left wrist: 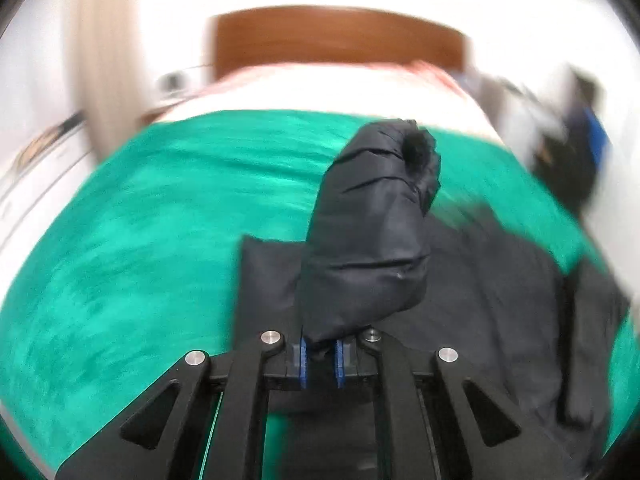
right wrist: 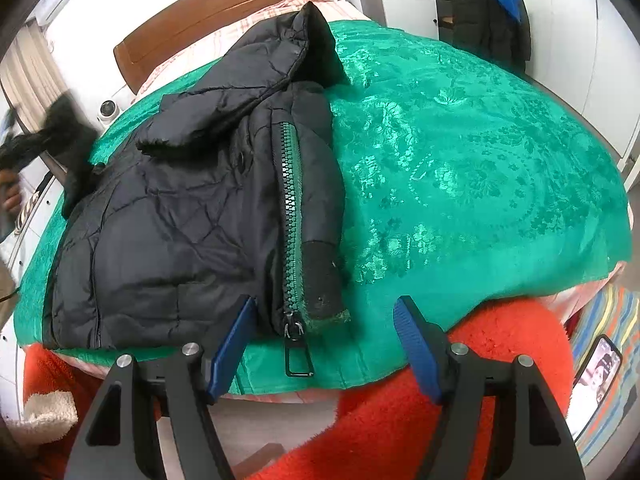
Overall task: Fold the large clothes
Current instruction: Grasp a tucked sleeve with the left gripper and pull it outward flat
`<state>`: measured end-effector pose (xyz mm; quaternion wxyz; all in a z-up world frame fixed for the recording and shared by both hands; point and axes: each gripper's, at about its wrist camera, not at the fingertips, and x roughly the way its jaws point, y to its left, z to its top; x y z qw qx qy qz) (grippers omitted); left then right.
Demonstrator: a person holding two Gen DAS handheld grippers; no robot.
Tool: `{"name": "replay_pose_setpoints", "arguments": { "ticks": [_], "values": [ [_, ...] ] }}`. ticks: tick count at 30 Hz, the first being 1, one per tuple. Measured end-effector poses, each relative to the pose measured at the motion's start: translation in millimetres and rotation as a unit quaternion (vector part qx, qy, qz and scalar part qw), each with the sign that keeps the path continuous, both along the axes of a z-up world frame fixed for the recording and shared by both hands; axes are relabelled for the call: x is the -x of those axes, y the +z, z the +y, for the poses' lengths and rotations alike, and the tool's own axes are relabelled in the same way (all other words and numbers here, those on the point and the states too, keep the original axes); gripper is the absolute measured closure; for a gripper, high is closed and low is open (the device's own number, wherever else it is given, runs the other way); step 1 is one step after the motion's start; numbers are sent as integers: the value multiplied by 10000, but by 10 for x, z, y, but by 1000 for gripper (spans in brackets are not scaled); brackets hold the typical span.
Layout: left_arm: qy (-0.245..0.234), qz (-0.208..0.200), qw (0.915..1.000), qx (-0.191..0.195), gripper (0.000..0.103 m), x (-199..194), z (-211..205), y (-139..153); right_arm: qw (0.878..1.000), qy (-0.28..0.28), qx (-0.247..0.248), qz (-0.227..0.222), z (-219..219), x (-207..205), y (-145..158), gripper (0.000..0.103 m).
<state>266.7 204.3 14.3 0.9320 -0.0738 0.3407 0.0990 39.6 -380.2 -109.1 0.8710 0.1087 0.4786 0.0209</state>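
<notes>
Your left gripper (left wrist: pixel 320 362) is clamped on the end of a sleeve (left wrist: pixel 372 220) of the black padded jacket (right wrist: pixel 192 208), and the sleeve stands lifted above the green bedspread (right wrist: pixel 460 168) — the picture is blurred, so the hand is likely in motion. The jacket lies flat on the bed, its green zipper (right wrist: pixel 292 216) along the folded edge. Your right gripper (right wrist: pixel 324 344) hovers with its jaws wide apart at the near hem, holding nothing (the zipper pull lies between them). I judge this is the sleeve-folding step. Next you need to carry the sleeve across the jacket body and lay it flat — without dragging the body.
</notes>
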Motion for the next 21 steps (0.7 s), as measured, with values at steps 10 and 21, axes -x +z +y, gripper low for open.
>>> {"name": "replay_pose_setpoints", "arguments": {
  "ticks": [10, 21],
  "values": [
    [3039, 734, 9492, 351, 96, 1360, 2242, -981, 9994, 117, 228, -242, 80, -4, 242, 32],
    [3139, 1224, 9407, 402, 33, 1671, 2079, -1431, 9418, 2557, 1796, -1239, 1349, -1144, 776, 1]
  ]
}}
